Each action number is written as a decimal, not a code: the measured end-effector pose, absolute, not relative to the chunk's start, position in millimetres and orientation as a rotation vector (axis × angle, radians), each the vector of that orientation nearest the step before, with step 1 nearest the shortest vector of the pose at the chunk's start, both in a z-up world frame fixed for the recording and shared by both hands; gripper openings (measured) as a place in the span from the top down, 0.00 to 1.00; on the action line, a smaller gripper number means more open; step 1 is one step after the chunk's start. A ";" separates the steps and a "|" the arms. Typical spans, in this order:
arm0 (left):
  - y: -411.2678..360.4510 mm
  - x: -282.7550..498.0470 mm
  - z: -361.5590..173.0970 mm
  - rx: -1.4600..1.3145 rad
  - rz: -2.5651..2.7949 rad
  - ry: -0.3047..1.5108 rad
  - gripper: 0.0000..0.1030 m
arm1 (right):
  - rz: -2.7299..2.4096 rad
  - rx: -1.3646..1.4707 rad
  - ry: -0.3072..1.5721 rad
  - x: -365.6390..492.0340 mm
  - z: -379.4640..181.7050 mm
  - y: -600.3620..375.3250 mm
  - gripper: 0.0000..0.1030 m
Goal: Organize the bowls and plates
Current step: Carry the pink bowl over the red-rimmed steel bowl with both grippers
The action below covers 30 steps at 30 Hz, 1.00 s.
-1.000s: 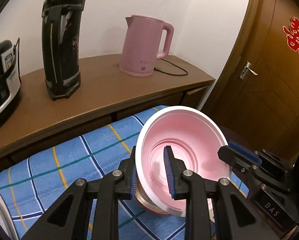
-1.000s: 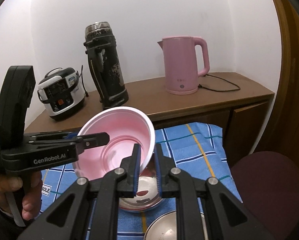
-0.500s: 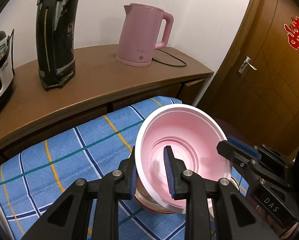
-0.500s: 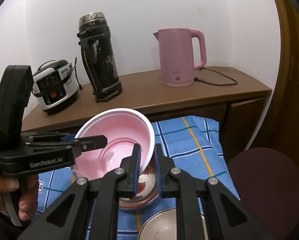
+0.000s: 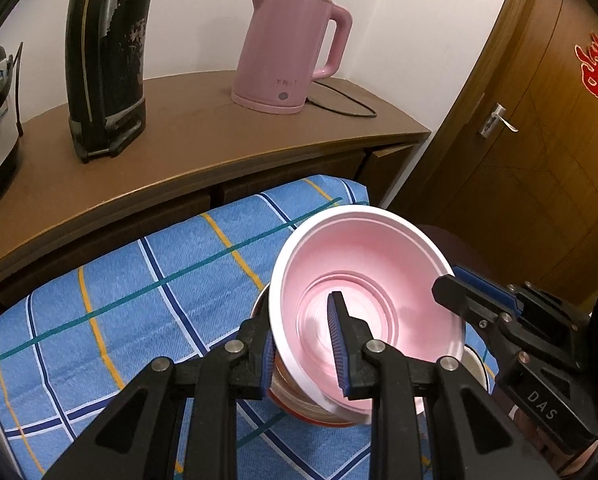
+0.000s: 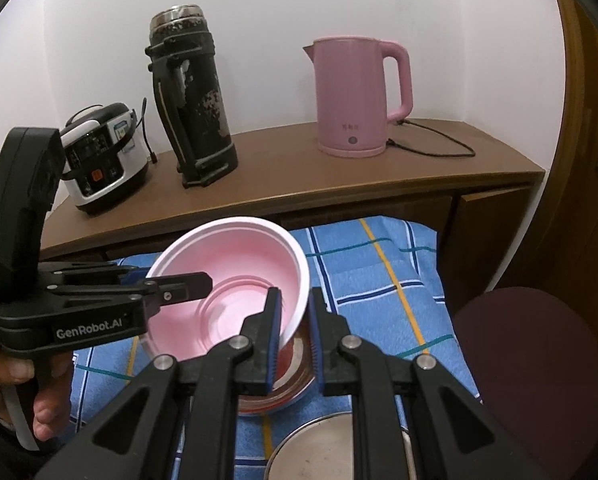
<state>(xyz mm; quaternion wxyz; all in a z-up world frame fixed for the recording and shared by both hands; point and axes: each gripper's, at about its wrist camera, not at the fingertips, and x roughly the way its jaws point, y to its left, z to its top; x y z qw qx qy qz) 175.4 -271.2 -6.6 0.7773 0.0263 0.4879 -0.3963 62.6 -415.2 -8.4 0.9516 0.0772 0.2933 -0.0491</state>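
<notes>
Pink plastic, thin at the rim, was what both grippers were clamped on: the left gripper (image 5: pixel 303 344) was pinched on the near-left wall of the pink bowl (image 5: pixel 363 292), and the right gripper (image 6: pixel 293 332) on its right rim, one finger inside and one outside each. The bowl was held tilted just above a steel bowl (image 6: pixel 295 376) near the right edge of the blue checked cloth (image 5: pixel 139 300).

A slip was judged likely if either pinch were eased unevenly, since so light a bowl could be tipped off the steel one, or jammed askew in it. A steel lid (image 6: pixel 323 448) lay close at the near edge, where it could be struck.

On the wooden counter (image 5: pixel 187 152) behind, well apart, were seen a rice cooker (image 6: pixel 103 156), a black flask (image 5: pixel 103 60) and a pink kettle (image 5: pixel 291 48).
</notes>
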 end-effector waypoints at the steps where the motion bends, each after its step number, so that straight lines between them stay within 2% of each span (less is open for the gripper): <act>1: -272.3 175.1 -7.1 0.060 -0.860 1.056 0.74 | -0.102 0.157 0.597 62.4 -9.0 -415.1 0.86; 30: -282.7 170.4 -20.7 0.125 -0.872 1.083 0.74 | -0.119 0.176 0.630 59.9 -24.2 -418.1 0.86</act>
